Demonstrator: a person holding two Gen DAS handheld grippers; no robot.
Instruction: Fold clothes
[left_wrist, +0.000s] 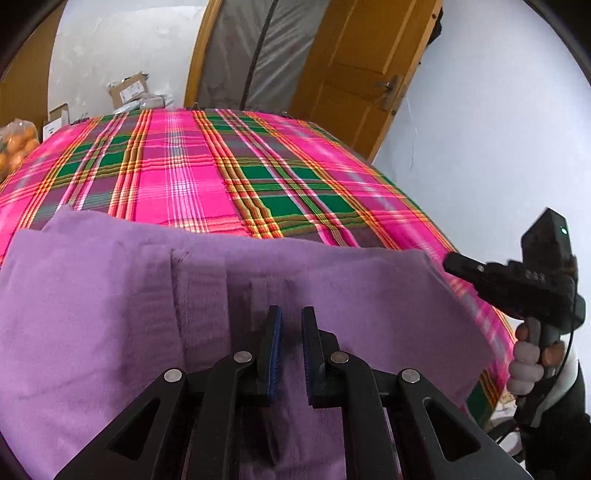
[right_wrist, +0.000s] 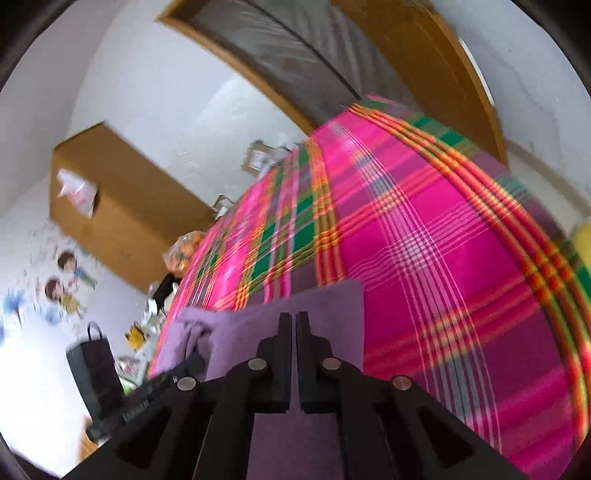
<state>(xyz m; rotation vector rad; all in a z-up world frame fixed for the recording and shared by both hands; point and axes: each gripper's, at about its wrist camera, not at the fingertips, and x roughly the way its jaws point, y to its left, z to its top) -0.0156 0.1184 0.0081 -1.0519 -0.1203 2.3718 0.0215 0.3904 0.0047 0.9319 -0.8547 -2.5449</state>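
**Purple fleece between my two claws on the plaid bed**

Purple and soft, the folded garment (left_wrist: 110, 314) lies nearest to me, spread over the near edge of the bed, with its far hem running left to right across the plaid. My left claw (left_wrist: 291, 328) hangs just above it, blue-padded fingers (left_wrist: 275, 343) drawn to a narrow gap; I see fleece below that gap but no fold pinched between the pads. My right claw (right_wrist: 294, 325) is all but closed, only a thin slit showing between its black fingers, and it sits over the garment's right corner; whether any cloth is caught in the slit I cannot tell. From the left camera that same claw shows at the right, held by a hand (left_wrist: 532, 362) on its grip, its tip near the garment's right edge.

Beyond the fleece stretches the bedspread (left_wrist: 229, 166), pink with green and orange checks. Past its far edge stand cardboard boxes (left_wrist: 129, 92) against the white wall, a bag of oranges (left_wrist: 18, 147) at far left, and a wooden door (left_wrist: 362, 66) at far right.
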